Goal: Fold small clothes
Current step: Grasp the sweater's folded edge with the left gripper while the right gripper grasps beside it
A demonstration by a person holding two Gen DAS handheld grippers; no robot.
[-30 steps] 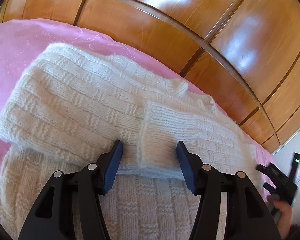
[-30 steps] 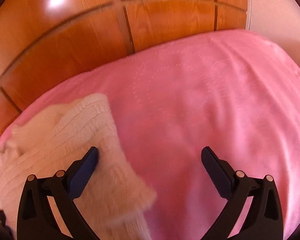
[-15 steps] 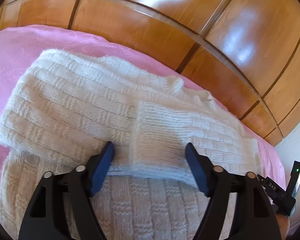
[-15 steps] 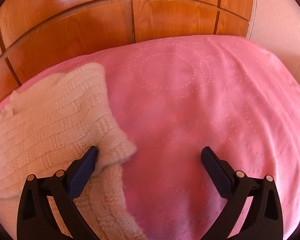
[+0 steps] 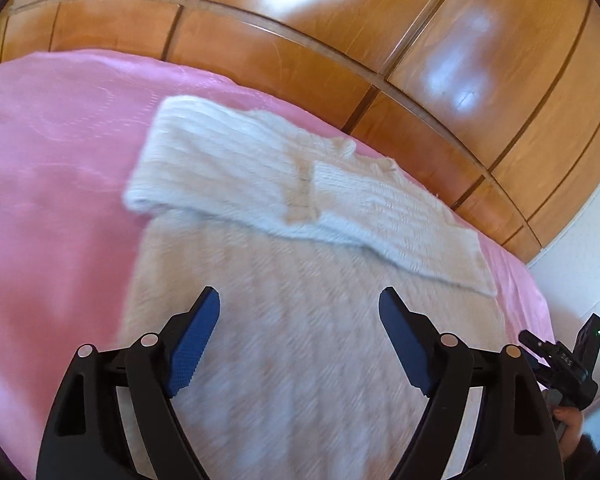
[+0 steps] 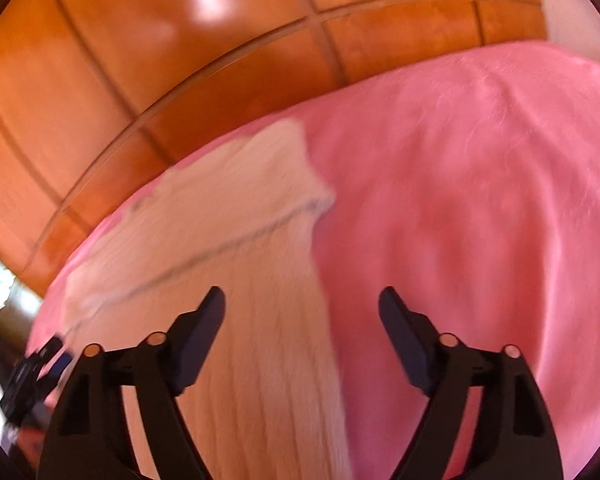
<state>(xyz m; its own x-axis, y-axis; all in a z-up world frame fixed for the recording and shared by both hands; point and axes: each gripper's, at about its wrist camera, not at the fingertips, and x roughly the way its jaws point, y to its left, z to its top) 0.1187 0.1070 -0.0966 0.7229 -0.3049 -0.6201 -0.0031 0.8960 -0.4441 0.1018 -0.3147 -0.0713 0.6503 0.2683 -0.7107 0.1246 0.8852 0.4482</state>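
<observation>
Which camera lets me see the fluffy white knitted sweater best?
The left wrist view: the cream knitted sweater lies nearly whole on the pink blanket, both sleeves folded across it. The right wrist view shows only its blurred right edge.

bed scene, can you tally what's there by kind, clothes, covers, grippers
Knitted clothes: 1, the cream sweater, sleeves folded across it
Bed covers: 1, the pink bedspread
Grippers: 2, the left gripper and the right gripper, jaws apart on both, holding nothing
Total: 4

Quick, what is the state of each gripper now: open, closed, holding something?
Left gripper: open, holding nothing, above the sweater.
Right gripper: open, holding nothing.
</observation>
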